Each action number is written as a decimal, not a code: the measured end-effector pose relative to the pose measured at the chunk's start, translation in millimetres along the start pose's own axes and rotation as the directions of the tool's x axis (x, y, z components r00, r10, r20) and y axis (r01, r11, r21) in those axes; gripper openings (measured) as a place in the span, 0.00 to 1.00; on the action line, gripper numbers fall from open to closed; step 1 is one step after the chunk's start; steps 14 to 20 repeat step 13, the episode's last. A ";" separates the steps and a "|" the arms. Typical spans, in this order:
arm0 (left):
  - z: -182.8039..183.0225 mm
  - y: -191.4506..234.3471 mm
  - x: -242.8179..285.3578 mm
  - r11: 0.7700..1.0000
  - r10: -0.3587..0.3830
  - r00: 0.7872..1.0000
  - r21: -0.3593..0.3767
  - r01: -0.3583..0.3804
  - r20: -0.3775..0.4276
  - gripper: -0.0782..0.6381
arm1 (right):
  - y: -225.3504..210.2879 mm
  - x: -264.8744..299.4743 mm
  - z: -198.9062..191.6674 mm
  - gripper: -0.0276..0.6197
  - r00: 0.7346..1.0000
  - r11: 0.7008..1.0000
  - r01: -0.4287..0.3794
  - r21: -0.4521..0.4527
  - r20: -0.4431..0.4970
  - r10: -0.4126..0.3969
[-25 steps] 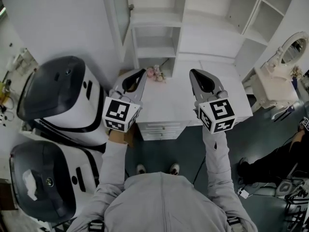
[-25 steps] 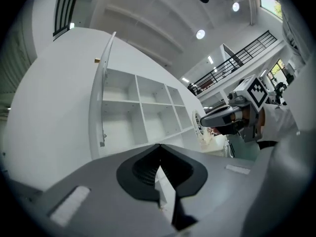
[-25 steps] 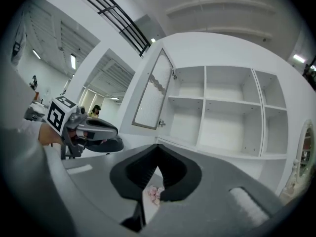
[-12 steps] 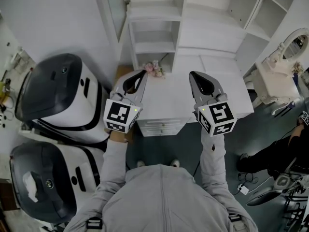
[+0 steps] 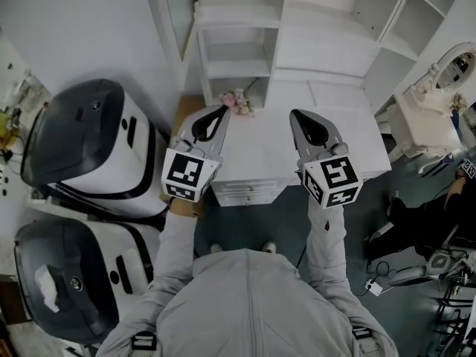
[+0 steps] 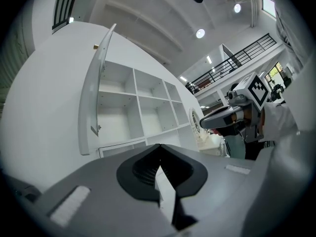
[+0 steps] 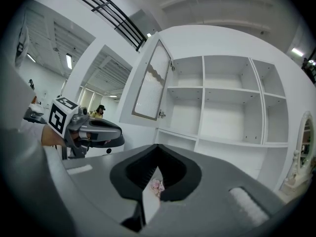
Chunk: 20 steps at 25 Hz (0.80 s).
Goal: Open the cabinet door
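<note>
The white shelf cabinet (image 5: 297, 43) stands on a white desk (image 5: 256, 151). Its left door (image 5: 167, 21) hangs swung wide open. In the right gripper view that door (image 7: 150, 83) shows a ribbed panel and a small handle (image 7: 161, 114). In the left gripper view the door (image 6: 94, 83) is seen nearly edge-on. The bared shelves are empty. My left gripper (image 5: 221, 111) and right gripper (image 5: 295, 114) are held side by side over the desk, pointing at the cabinet. Both are shut with nothing in them, and neither touches the door.
Pink flowers (image 5: 236, 103) lie on the desk by the cabinet's lower left shelf. Two large black-and-white machines (image 5: 89, 147) (image 5: 67, 274) stand at the left. A white vanity with an oval mirror (image 5: 439, 88) and a seated person (image 5: 416, 222) are at the right. Desk drawers (image 5: 249, 192) face me.
Both grippers have sunk slightly in front of the cabinet and stay shut. The door has not moved. The person at the right has shifted.
</note>
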State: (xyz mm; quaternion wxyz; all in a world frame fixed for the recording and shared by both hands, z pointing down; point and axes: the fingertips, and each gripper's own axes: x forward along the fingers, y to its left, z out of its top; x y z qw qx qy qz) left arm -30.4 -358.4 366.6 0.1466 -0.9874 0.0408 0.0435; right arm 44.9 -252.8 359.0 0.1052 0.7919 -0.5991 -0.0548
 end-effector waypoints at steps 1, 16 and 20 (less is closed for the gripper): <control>-0.6 0.2 0.1 1.000 -0.001 1.000 -0.004 0.001 0.000 0.13 | -0.6 -0.1 -0.4 0.04 1.000 1.000 0.001 0.005 0.000 -0.001; -9.6 7.7 0.5 1.000 0.019 1.000 -0.007 -0.020 -0.023 0.13 | -0.5 6.6 -2.0 0.04 1.000 1.000 0.004 0.020 0.006 -0.004; -9.6 7.7 0.5 1.000 0.019 1.000 -0.007 -0.020 -0.023 0.13 | -0.5 6.6 -2.0 0.04 1.000 1.000 0.004 0.020 0.006 -0.004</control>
